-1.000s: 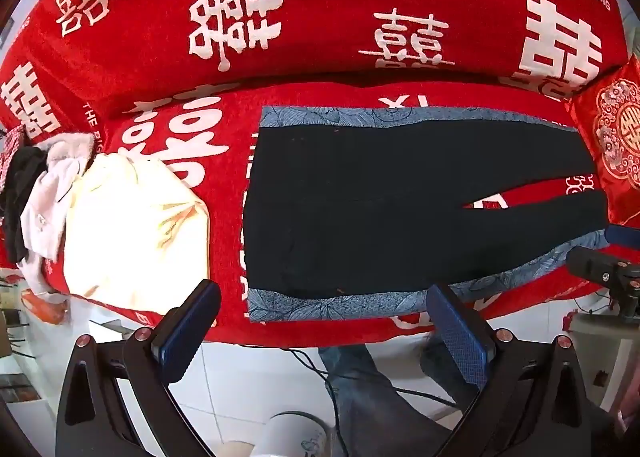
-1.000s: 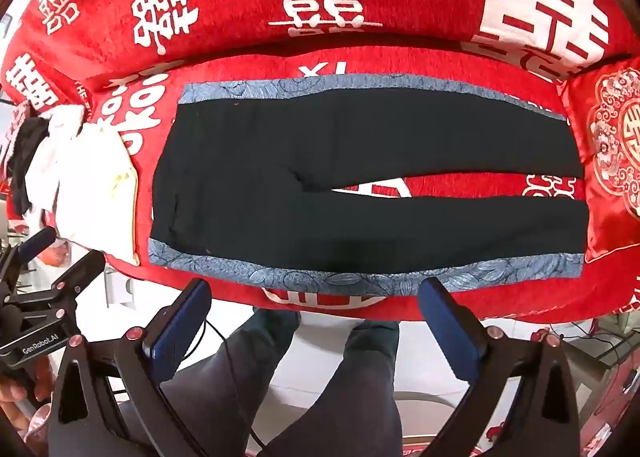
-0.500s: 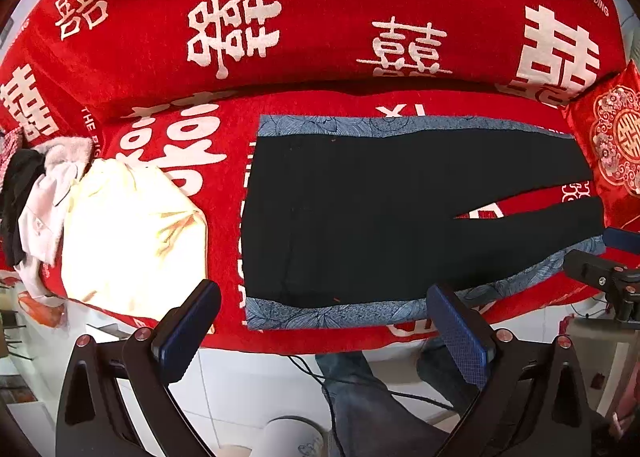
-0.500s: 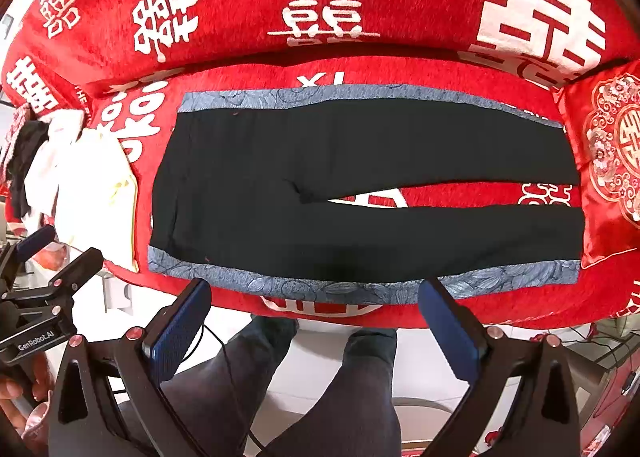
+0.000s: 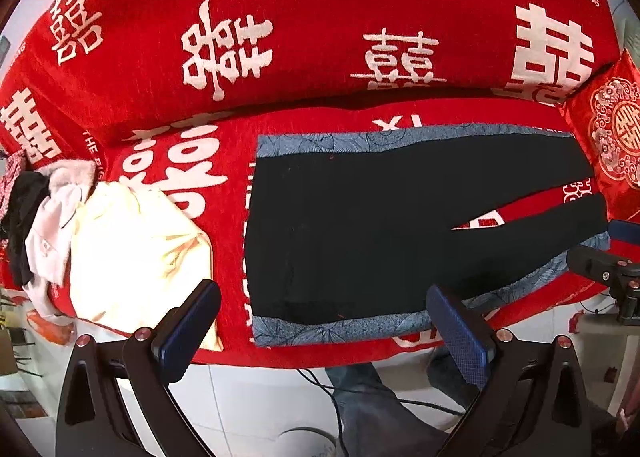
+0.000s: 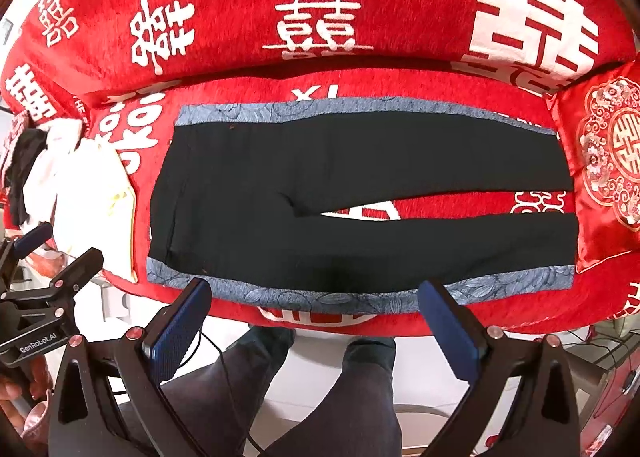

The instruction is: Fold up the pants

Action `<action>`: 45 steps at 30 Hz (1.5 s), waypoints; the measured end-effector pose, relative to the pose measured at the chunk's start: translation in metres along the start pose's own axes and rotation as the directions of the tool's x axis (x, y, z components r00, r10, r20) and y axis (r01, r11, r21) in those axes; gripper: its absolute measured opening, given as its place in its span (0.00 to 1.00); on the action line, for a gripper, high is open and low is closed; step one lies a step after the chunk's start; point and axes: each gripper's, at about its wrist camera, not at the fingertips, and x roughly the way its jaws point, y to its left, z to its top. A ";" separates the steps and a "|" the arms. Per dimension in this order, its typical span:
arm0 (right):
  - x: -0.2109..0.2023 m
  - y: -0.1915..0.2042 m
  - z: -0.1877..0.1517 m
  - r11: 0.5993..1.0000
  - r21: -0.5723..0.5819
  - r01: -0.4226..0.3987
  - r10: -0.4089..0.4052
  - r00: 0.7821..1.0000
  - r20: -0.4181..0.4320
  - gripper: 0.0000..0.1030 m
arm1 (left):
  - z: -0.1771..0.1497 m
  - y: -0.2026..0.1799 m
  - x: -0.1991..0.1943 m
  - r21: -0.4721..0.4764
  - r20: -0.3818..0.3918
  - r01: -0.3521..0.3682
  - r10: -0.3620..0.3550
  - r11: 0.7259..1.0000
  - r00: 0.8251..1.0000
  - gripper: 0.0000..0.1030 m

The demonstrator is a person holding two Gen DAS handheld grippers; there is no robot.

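Note:
Black pants (image 6: 360, 185) with blue-grey patterned side stripes lie flat on the red sofa seat (image 6: 248, 93), waist to the left, legs spread to the right. They also show in the left wrist view (image 5: 380, 225). My left gripper (image 5: 324, 321) is open and empty, hovering at the near waist corner. My right gripper (image 6: 316, 317) is open and empty, just before the near leg's stripe. Each gripper shows at the edge of the other's view: the right gripper (image 5: 608, 253), the left gripper (image 6: 56, 249).
A cream garment (image 5: 132, 253) and a pile of white and black clothes (image 5: 36, 217) lie left of the pants. A red embroidered cushion (image 6: 608, 161) stands at the right end. The person's legs (image 6: 320, 397) and a cable are below the sofa's front edge.
Both grippers have moved slightly closer to the sofa's front edge; the pants sit a little lower and larger in both views. Both stay open. The pants have not moved.

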 end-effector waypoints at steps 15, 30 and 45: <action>-0.007 0.004 0.010 0.999 -0.024 0.024 -0.023 0.999 0.036 1.00 | 0.006 0.004 -0.007 -0.016 0.043 -0.015 0.015 1.000 0.999 1.00; -0.012 0.010 0.014 0.997 -0.054 0.055 -0.051 0.997 0.059 1.00 | 0.011 0.004 -0.011 -0.014 0.071 -0.024 0.025 1.000 0.997 1.00; -0.012 0.012 0.017 0.997 -0.064 0.050 -0.046 0.997 0.069 1.00 | 0.013 0.004 -0.014 -0.009 0.084 -0.046 0.047 0.999 0.995 1.00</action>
